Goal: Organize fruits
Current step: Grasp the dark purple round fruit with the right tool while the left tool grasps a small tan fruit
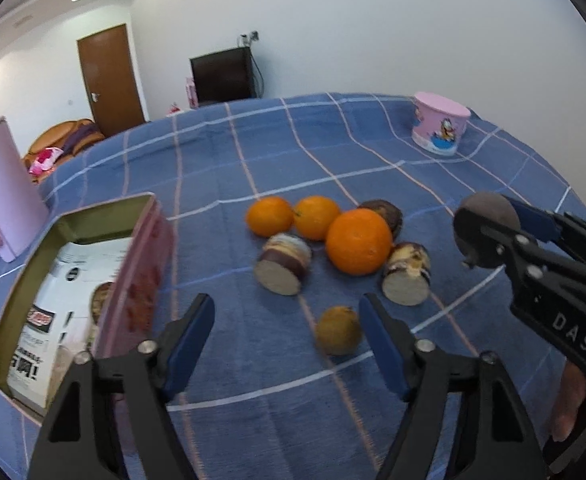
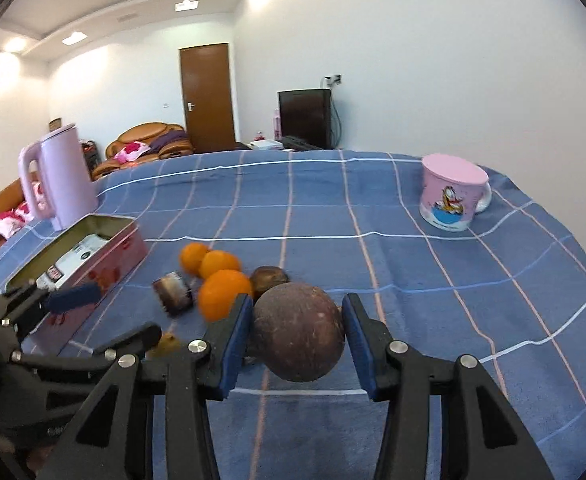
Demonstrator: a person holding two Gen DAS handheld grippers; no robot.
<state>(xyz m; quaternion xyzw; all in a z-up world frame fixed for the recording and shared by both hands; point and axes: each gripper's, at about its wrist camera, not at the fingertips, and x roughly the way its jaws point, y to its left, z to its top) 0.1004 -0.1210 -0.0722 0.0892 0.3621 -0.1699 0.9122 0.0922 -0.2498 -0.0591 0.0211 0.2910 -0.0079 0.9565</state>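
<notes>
Blue checked cloth [image 2: 413,280], brown fruit [image 2: 297,332] gripped between right claw [image 2: 297,340]

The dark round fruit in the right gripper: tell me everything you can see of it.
The dark round fruit is a near-sphere with a dull, brownish-purple skin, slightly mottled with small pale specks. It is whole, and looks firm, like a passion fruit. It sits between the blue-padded fingers of the right gripper, lifted above the blue checked tablecloth. Only the fingers appear to touch it; the oranges lie behind it on the cloth.
</notes>
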